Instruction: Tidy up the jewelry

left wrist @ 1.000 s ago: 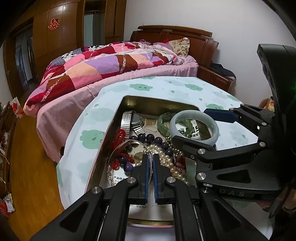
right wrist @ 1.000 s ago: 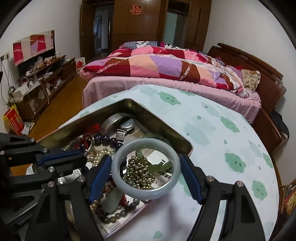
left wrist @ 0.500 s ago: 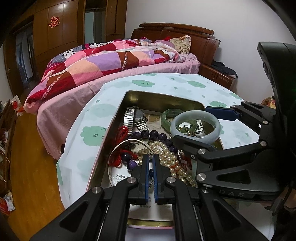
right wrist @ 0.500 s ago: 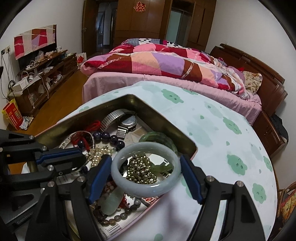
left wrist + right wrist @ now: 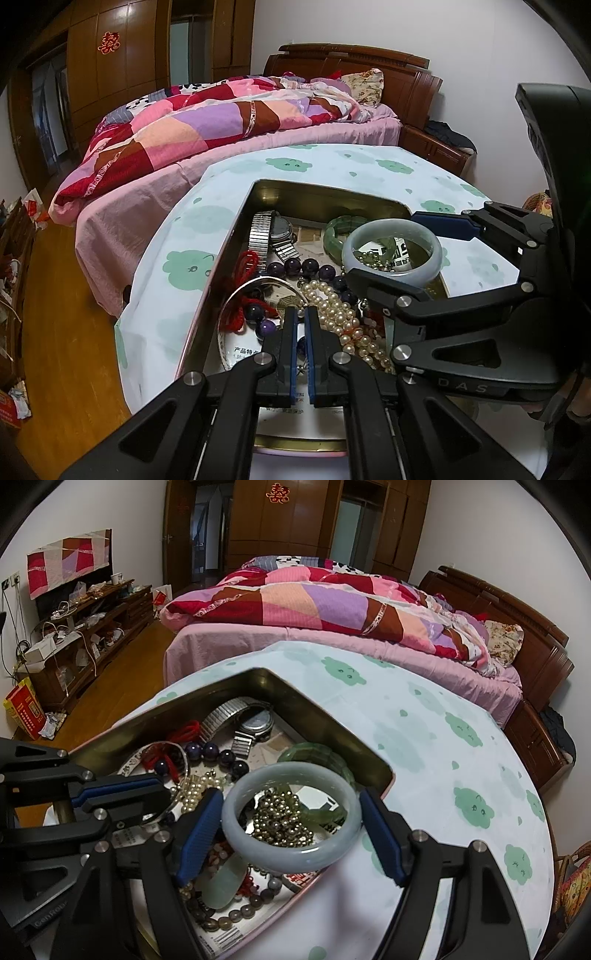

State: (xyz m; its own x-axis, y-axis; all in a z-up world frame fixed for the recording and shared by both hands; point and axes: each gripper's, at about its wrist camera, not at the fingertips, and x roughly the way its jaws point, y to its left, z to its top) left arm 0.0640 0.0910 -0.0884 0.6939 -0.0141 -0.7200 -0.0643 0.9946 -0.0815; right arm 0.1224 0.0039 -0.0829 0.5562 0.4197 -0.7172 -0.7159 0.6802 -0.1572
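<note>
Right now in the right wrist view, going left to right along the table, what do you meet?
Left gripper → pearl strand → right gripper's left pad → pale jade bangle held between the pads → right gripper's right pad → bare cloud-print tablecloth.

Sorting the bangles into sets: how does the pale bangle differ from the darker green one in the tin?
The pale bangle is smooth, milky grey-green and sits between the right tool's pads, above the tin. The green bangle is darker, looks segmented and lies in the tin behind it, partly hidden. Both are round, stone-like rings.
</note>
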